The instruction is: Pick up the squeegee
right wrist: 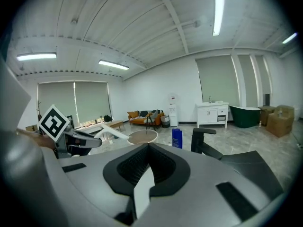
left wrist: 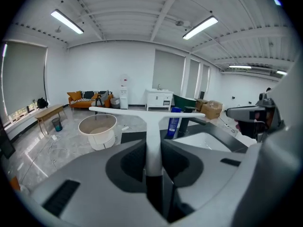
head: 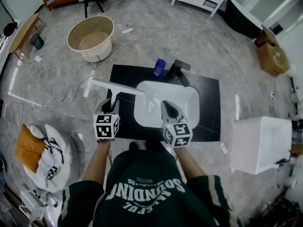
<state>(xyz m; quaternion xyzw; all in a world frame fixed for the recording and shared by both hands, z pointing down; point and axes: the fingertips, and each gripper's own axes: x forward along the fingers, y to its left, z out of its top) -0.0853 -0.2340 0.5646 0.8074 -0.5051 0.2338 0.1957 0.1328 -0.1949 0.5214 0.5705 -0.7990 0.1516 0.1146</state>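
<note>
The squeegee is white and T-shaped, its long blade held level above the left edge of the black counter. My left gripper is shut on its upright handle; in the left gripper view the squeegee rises between the jaws of that gripper, blade across the top. My right gripper hovers over the white sink basin, jaws together and holding nothing. The right gripper view shows its tips meeting, with the squeegee off to the left.
A black faucet and a blue bottle stand behind the basin. A round beige tub and loose cables lie on the floor to the far left. A white box stands at the right, a chair with an orange cushion at the lower left.
</note>
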